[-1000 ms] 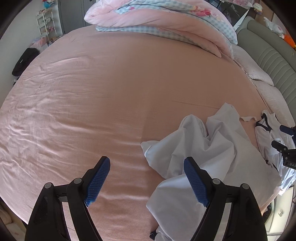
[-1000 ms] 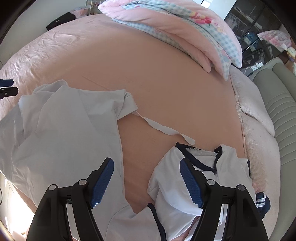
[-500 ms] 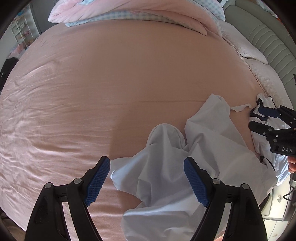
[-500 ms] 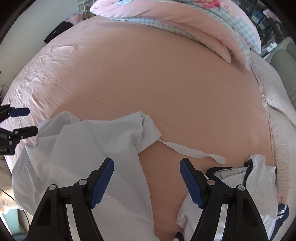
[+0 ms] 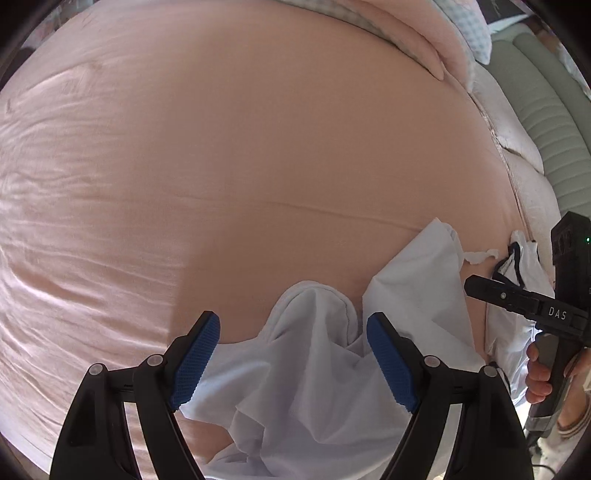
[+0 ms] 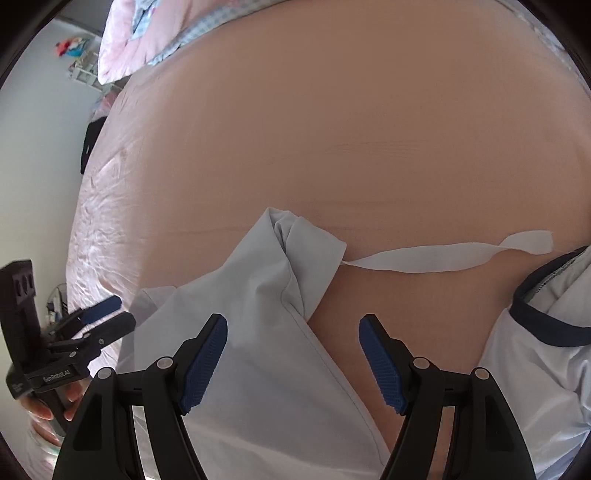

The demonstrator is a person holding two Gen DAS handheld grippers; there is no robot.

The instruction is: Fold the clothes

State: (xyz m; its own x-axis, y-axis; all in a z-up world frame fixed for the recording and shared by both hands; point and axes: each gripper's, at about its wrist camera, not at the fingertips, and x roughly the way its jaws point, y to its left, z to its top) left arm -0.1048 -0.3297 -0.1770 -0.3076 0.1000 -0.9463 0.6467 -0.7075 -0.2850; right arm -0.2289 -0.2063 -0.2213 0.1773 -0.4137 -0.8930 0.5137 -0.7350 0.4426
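Note:
A crumpled pale blue garment lies on the pink bed sheet near the front edge. My left gripper hangs open just above its bunched sleeve, nothing between the fingers. In the right wrist view the same pale blue garment shows a folded sleeve and a loose white strip trailing right. My right gripper is open over the garment's right edge and bare sheet. A white shirt with navy trim lies to the right. Each gripper appears in the other's view, held by a hand.
A pink and checked duvet is heaped at the far side of the bed. Pale pillows and a grey-green padded headboard run along the right. A dark item hangs off the bed's left edge.
Both grippers have come down and closer over the pale blue garment, which now fills more of each view. The right gripper has rolled and shifted from the navy-trim shirt towards the blue garment.

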